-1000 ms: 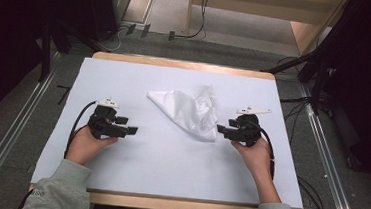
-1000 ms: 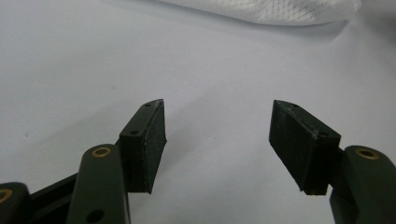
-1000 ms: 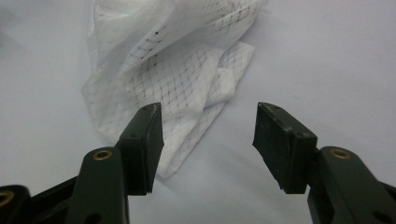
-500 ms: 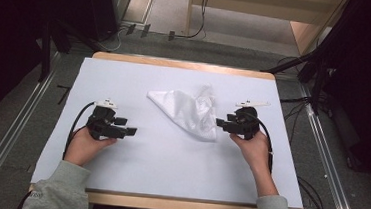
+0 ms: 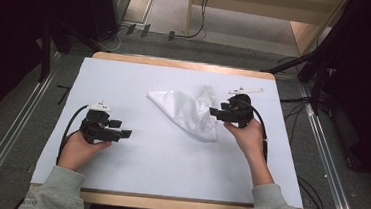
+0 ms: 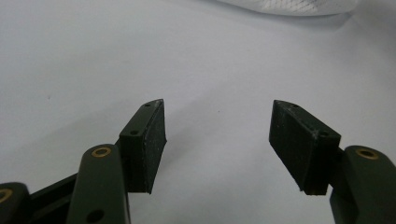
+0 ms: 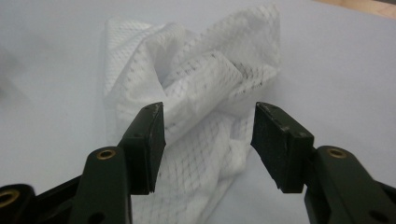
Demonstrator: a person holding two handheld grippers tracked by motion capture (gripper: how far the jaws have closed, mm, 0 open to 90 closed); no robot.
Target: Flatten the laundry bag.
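Note:
A crumpled white mesh cloth (image 5: 188,112) lies in the middle of the white table cover (image 5: 132,175). My right gripper (image 5: 215,112) is at the cloth's right edge, open. In the right gripper view the mesh cloth (image 7: 201,93) bunches up between and just beyond the spread jaws of my right gripper (image 7: 208,123). My left gripper (image 5: 127,133) rests on the cover at the left, well apart from the cloth, open. In the left gripper view my left gripper (image 6: 218,123) has bare cover between its jaws, and an edge of the cloth (image 6: 299,5) shows far off at the top.
The table's wooden edge (image 5: 181,64) frames the cover at the back and front. Metal rails (image 5: 328,171) run along both sides on the floor. Cables (image 5: 311,204) trail from each gripper off the table.
My right gripper has moved away from me and slightly left, up to the cloth's right edge. My left gripper has barely shifted.

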